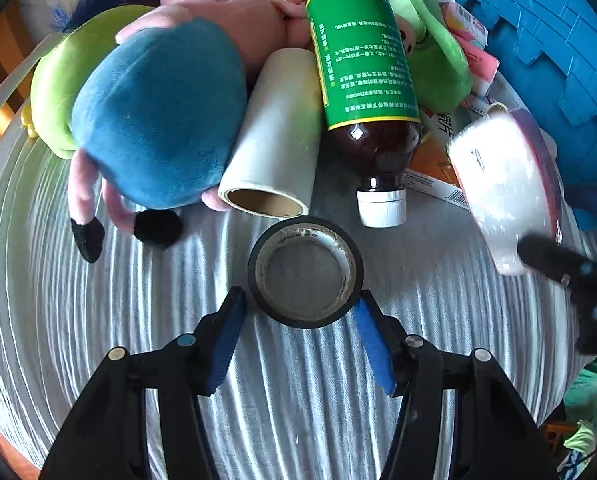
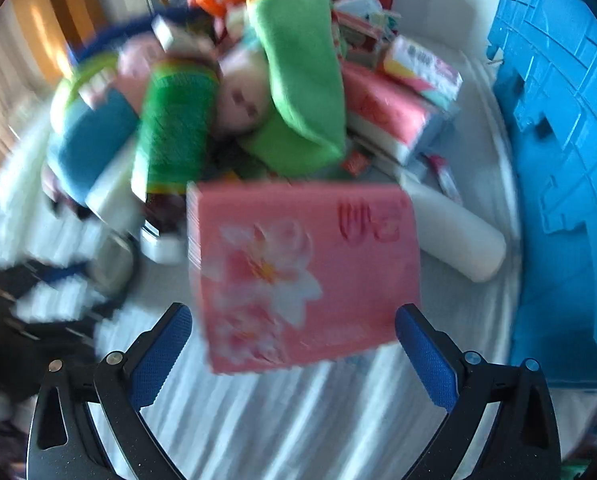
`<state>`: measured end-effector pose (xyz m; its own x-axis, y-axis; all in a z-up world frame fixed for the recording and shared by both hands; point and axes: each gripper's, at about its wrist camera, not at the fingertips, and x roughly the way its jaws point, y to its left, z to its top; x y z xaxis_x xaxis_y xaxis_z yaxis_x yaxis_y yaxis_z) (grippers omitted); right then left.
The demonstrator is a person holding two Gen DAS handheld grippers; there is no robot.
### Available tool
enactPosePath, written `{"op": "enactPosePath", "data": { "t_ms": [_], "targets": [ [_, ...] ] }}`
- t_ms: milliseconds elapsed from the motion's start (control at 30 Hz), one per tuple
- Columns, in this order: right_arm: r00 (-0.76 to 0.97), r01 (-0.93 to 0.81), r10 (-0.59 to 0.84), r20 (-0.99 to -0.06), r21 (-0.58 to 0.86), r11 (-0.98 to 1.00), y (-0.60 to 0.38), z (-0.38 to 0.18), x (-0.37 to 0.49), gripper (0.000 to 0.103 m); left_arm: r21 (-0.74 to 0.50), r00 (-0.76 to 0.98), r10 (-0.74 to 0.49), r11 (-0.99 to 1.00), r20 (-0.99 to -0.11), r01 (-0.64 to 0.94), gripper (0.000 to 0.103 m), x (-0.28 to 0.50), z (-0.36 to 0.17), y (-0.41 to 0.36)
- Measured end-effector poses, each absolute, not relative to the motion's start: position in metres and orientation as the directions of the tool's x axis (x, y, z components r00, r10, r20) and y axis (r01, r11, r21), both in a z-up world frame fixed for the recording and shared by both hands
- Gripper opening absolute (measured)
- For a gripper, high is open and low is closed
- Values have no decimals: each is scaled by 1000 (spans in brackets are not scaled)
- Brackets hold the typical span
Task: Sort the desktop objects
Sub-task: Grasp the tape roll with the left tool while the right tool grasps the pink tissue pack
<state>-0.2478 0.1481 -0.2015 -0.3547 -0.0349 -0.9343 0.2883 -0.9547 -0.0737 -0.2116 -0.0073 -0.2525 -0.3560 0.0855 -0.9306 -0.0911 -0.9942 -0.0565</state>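
Black ring-shaped roll of tape [image 1: 305, 272] lies flat on the grey ribbed cloth [image 1: 98, 300], and we see it just ahead of the left gripper [image 1: 300, 306], whose blue-padded jaws stand partly apart, flanking its near rim without clearly pressing it. Behind it lie a white paper roll [image 1: 276, 136] and a brown green-labelled bottle [image 1: 362, 76]. Only the blurred right wrist view shows us the pink flower-printed tissue pack [image 2: 302, 276], between the widely parted jaws of the right gripper [image 2: 294, 332]; we cannot tell whether the pads touch it. Both grippers point steeply downward at the cloth.
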Motion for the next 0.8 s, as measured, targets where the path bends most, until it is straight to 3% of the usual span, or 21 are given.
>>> {"op": "enactPosePath", "data": {
  "t_ms": [233,400,800],
  "targets": [
    [-275,82,136,-952,-164,-983,210,-208,-220,103,-68,-366,121,-986,-923,-153,55,-211,-252,1],
    [-321,50,-34,-946,19,-999,198,-180,-223,103,-70,-359,127,-983,-925,-168,55,-214,-250,11],
    [-218,-41,-83,-973,94,-995,184,-224,-265,103,-56,-366,120,-982,-923,-180,55,-210,-247,24]
  ]
}}
